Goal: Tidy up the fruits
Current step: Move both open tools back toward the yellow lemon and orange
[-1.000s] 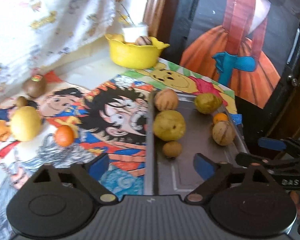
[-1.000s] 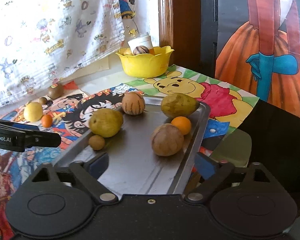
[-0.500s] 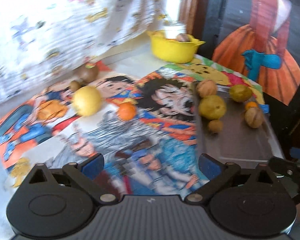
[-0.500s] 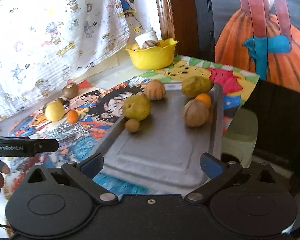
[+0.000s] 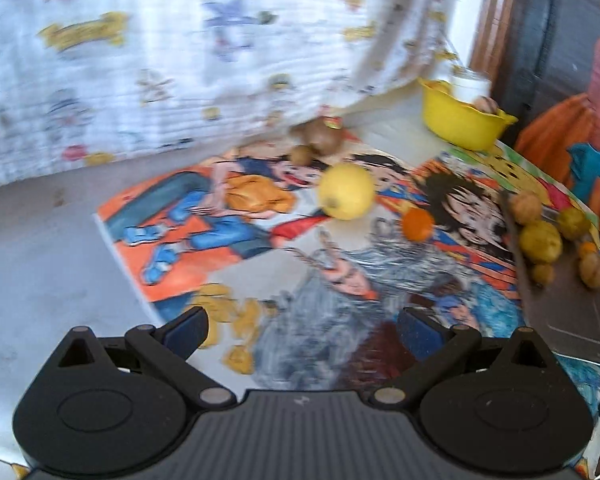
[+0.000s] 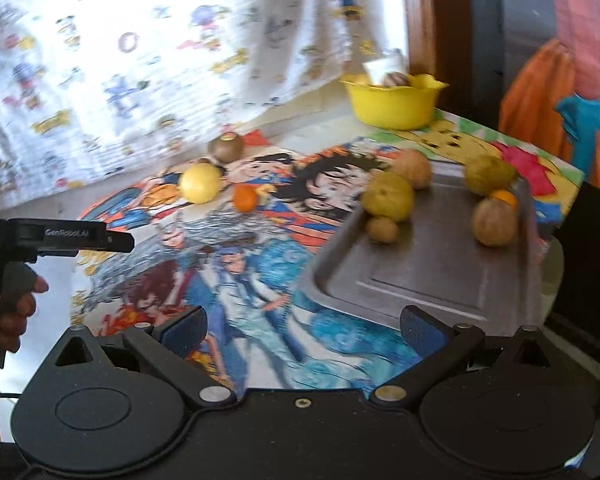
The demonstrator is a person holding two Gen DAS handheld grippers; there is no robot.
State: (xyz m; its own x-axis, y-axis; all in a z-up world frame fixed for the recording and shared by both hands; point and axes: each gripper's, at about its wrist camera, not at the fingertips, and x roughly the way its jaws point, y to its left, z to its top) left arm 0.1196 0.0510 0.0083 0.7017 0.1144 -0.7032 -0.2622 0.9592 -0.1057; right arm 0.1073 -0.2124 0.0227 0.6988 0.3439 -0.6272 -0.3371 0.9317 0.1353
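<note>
Fruits lie in two lots. Nearest, at the bottom of each view, the left claw [image 5: 302,330] and right claw [image 6: 302,326] are spread wide, pinching nothing. Mid-frame on the desk's cartoon mat [image 5: 220,240] sit a lemon [image 5: 346,191] and small orange [image 5: 418,224]: firm, light, likely to roll, best pinched across the middle. Right of them, the tray [image 6: 440,280] carries more; a yellow bowl [image 6: 394,106] stands farthest.
</note>
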